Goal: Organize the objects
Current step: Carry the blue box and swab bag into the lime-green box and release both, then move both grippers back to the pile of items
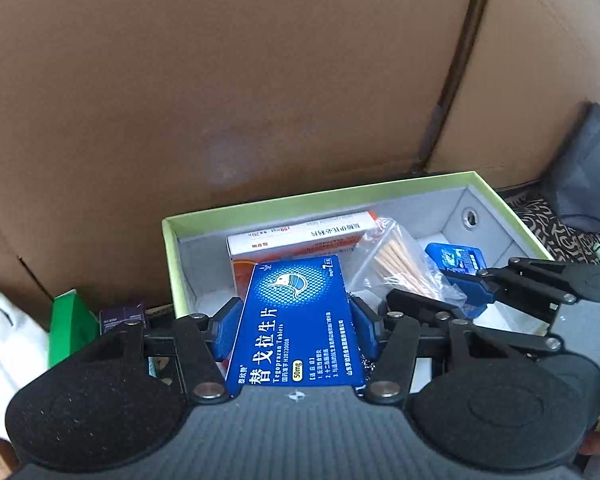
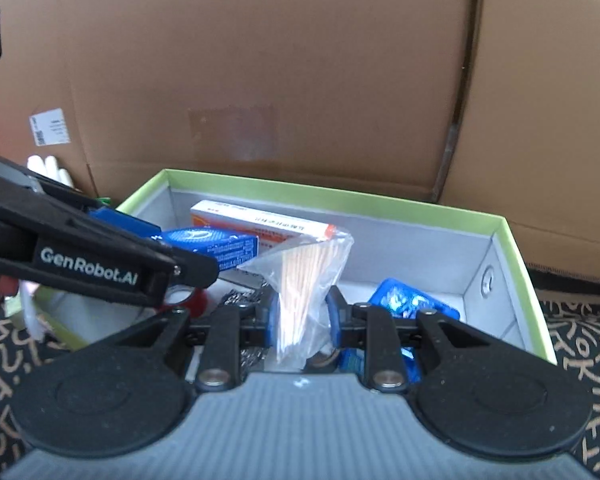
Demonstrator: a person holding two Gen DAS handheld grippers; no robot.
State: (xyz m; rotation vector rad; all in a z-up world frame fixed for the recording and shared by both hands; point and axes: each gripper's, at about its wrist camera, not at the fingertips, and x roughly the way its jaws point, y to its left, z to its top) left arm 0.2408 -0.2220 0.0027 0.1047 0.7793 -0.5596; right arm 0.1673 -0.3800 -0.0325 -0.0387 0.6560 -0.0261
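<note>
My left gripper [image 1: 296, 326] was clamped on the blue tablet box [image 1: 296, 320], its 2 blue pads pressed against the box's long edges, low in the centre of the left wrist frame. My right gripper [image 2: 302, 316] was pinched on the clear bag of wooden sticks [image 2: 304, 280], low in the centre of its own frame, with the bag standing up between the fingers. Both loads hung over the green-rimmed storage box [image 1: 172, 248], which filled the lower middle of each frame in front of a brown cardboard wall [image 1: 220, 80]. To do this step well, I judged that I should lower 1 hand at a time, since the 2 grippers sat close together, and let go only once each load was low inside the grey walls. The tablet box looked flat, rigid and glossy, printed with a white emblem and white lettering, so it should lie flat on the white and orange carton [image 1: 300, 236] behind it. The bag was thin, crinkled and limp, its sticks bunched loosely, so it would probably slump where released. A small blue packet [image 2: 412, 300] lay in the box at the lower right of the right wrist frame.
</note>
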